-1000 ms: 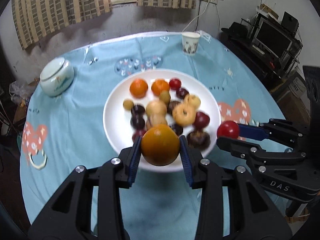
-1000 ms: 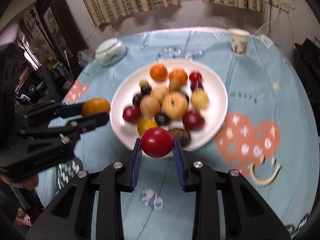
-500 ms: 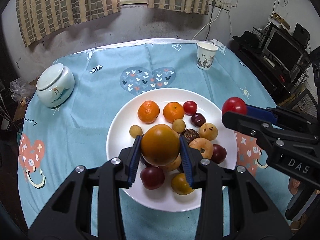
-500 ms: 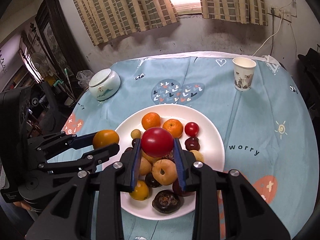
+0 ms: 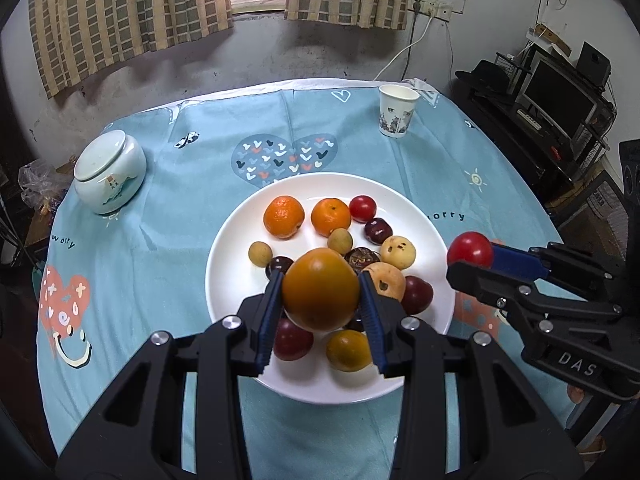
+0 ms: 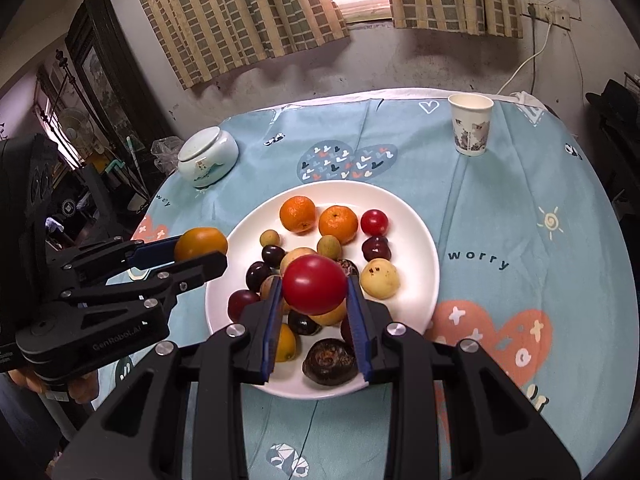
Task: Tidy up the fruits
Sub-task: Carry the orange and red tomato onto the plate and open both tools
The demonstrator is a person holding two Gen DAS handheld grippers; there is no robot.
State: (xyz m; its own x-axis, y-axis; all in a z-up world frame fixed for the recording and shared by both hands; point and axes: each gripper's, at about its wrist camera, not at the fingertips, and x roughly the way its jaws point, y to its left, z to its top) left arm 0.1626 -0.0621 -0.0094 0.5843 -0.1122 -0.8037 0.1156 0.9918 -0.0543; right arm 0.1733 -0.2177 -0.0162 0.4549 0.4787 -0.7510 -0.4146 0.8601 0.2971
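A white plate on the blue tablecloth holds several fruits: two tangerines, dark plums, yellow fruits and a small red tomato. My left gripper is shut on a large orange fruit and holds it above the plate's near side; it also shows at the left of the right wrist view. My right gripper is shut on a red tomato above the plate; it shows at the right of the left wrist view.
A pale lidded ceramic jar stands at the table's left. A paper cup stands at the far right. A wall with curtains lies behind; electronics shelves stand to the right of the table.
Both grippers have pulled back and risen with their fruits, so the plate now sits farther ahead and lower. The views are sharper than one second ago.
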